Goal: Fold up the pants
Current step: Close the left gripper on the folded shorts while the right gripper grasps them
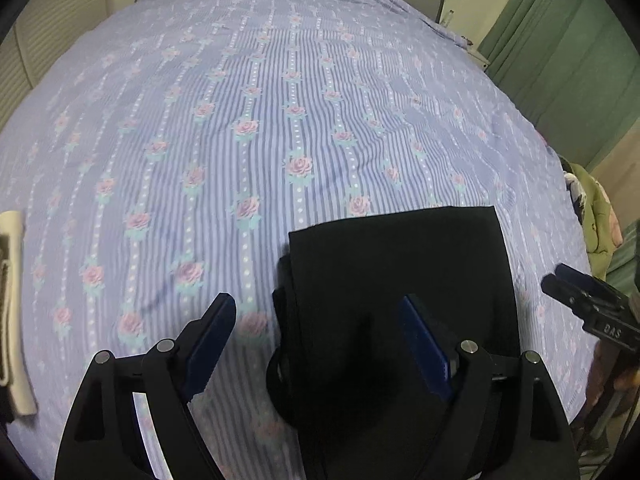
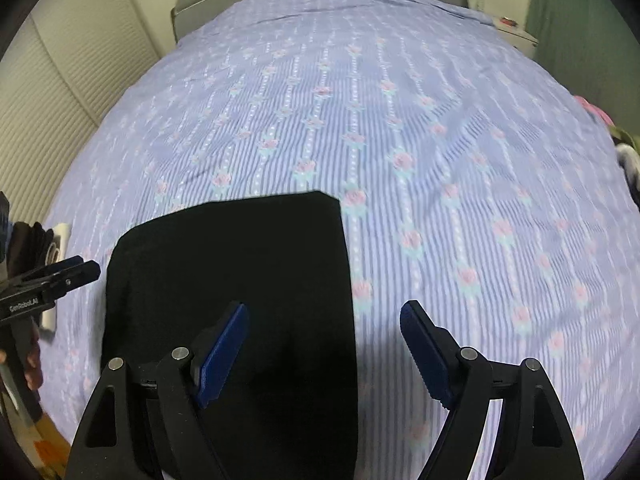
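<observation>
The black pants (image 1: 400, 280) lie folded into a flat, smooth rectangle on the bed (image 1: 240, 120) near its front edge. The left gripper (image 1: 316, 344) and right gripper (image 2: 324, 344) hover above them, jaws spread, pinching nothing.

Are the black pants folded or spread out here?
Folded. The black pants lie as a compact rectangle with straight edges on the floral bedspread, with layered edges showing along one side. No separate legs are visible.
</observation>
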Available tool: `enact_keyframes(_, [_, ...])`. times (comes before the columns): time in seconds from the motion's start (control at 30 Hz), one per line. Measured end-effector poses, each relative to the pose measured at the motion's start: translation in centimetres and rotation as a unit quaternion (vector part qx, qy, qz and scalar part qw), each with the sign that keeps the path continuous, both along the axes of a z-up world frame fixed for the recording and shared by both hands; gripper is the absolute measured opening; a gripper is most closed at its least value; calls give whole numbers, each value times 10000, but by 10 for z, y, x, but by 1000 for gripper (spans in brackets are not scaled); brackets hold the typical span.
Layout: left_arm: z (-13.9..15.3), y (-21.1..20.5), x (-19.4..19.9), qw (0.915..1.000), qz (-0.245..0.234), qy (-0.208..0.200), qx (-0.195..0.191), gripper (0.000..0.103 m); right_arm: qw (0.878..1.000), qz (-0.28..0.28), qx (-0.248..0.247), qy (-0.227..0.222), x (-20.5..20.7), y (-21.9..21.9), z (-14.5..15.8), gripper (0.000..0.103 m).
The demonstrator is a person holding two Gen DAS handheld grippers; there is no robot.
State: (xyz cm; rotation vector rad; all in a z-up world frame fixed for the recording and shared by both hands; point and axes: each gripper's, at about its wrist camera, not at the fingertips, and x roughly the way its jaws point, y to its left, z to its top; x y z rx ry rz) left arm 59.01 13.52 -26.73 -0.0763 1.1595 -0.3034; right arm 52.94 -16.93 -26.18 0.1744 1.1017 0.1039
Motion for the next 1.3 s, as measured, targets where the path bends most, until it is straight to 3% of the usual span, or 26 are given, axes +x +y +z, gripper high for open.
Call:
enact_keyframes(0.13, [-15,-1,7,9999,-73,12,-72,78,9998,53,155,-120,17,-3,-10,80])
enact_keyframes(0.27, [-34,4,17,9992,9,276,-289,69,9994,-125,329,-14,31,-6,-26,80])
enact_keyframes(0.4, [-51,11,21,9940,312,657,-811,65,9989,-254,370,136,41,-5,-39,79])
enact_keyframes(0.6, [-57,16,20,9919,314,769,-965,64,9992,102,234,322,50,5,-55,79])
enact_keyframes(0.77, [-65,16,14,9926,75,873,-842,66,9971,244,405,596,55,10,-78,79])
enact_keyframes(1.1, [-84,20,24,9853,184,896,-1441,64,9970,502,315,501,80,22,-88,79])
enact_keyframes(1.2, [-82,27,23,9810,338,966,-1647,55,9969,633,166,447,86,30,-86,79])
enact_keyframes(1.27, [-72,32,19,9820,319,899,-1632,40,9967,645,238,440,89,32,-83,79])
enact_keyframes(1.3, [-67,32,18,9829,310,833,-1613,37,9965,643,284,446,92,33,-84,76])
